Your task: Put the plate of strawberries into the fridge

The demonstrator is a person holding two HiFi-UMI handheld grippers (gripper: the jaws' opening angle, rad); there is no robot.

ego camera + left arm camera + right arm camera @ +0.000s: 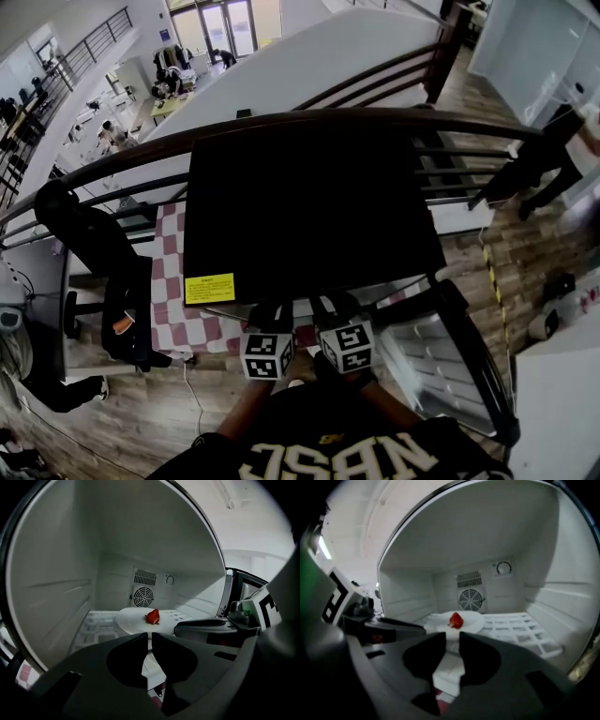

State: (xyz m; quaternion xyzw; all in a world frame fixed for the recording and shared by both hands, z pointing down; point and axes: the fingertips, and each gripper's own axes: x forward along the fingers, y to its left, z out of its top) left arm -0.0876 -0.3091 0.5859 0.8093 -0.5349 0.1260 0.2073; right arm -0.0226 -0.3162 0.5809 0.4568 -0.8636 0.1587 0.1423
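Note:
A white plate [133, 620] with one red strawberry [153, 616] on it rests on the white wire shelf inside the open fridge [309, 206]. The right gripper view shows the same plate [471, 621] and strawberry [456, 619]. My left gripper [151, 637] points into the fridge from its front. Only a thin slit shows between its jaws, and nothing is held. My right gripper [452, 637] is beside it, its jaws a little wider apart and empty. The plate's near rim is hidden behind the jaws. Both marker cubes [267, 354] [345, 347] sit at the fridge's front edge.
The black fridge stands on a red-and-white checked cloth [173, 309]. Its door [441, 356] hangs open to the right. A fan grille [143, 596] is on the back wall. A dark railing [112, 169] runs behind, and a person in black [103, 253] sits at the left.

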